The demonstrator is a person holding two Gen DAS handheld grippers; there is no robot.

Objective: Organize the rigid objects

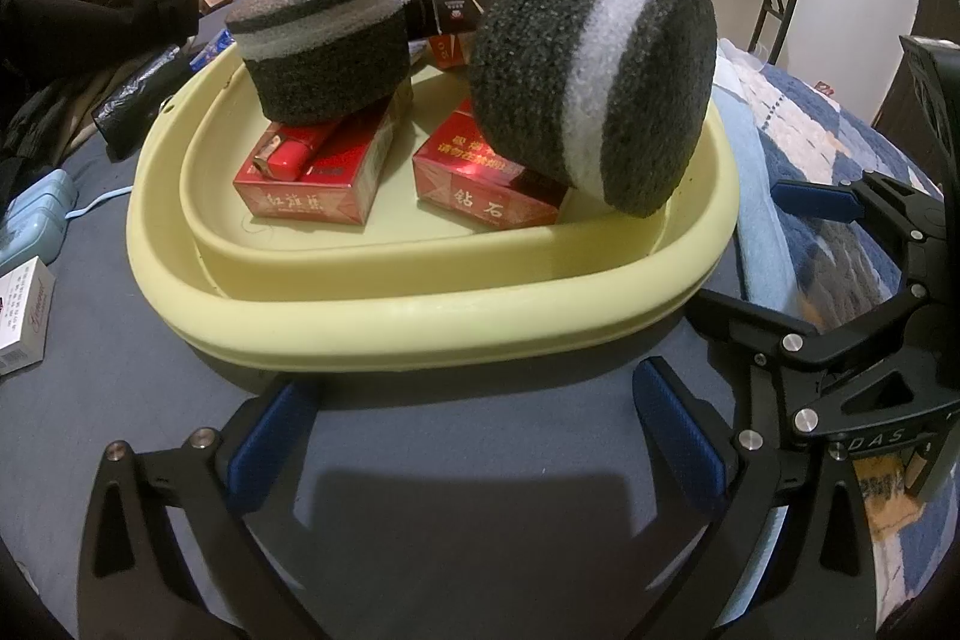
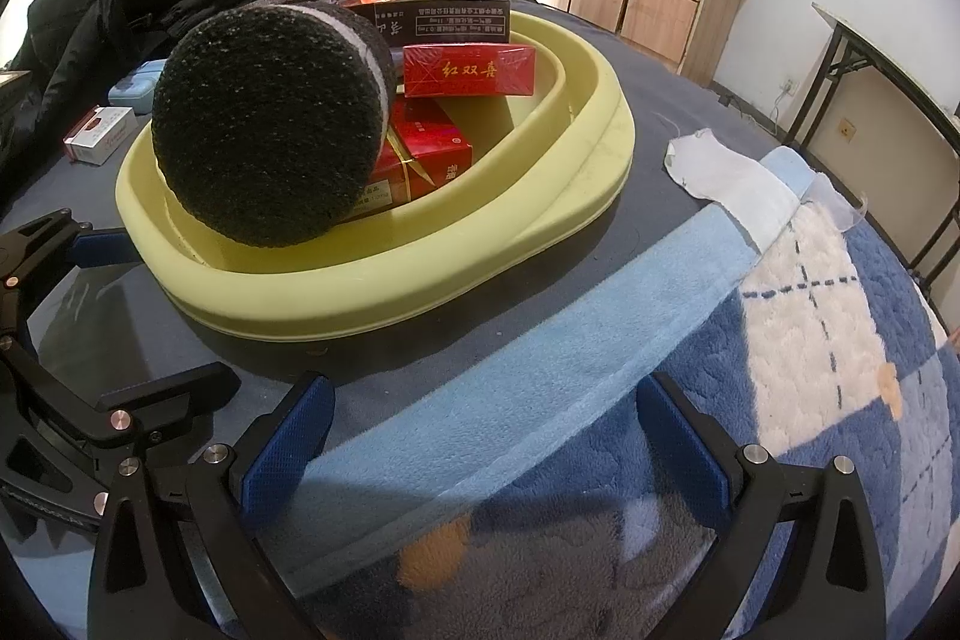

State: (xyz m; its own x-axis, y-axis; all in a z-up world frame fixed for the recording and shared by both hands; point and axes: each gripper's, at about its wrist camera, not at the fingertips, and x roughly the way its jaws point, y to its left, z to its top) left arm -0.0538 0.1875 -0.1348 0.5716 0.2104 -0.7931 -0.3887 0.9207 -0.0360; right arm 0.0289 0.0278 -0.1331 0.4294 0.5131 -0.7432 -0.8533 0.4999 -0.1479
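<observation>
Both tongs, left gripper (image 1: 474,436) and right gripper (image 2: 480,430), are released and hold nothing; next, pick the white box (image 1: 21,319) gently and put it in the yellow tray (image 1: 420,322)

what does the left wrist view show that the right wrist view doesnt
Only the left wrist view shows a red lighter lying on a red cigarette pack, under an upright foam cylinder.

Only the right wrist view shows a white cloth on the bed and a black-labelled box at the basin's far side.

Both show the yellow basin, the tilted foam cylinder, the white pack outside it, and both grippers open: left, right.
</observation>
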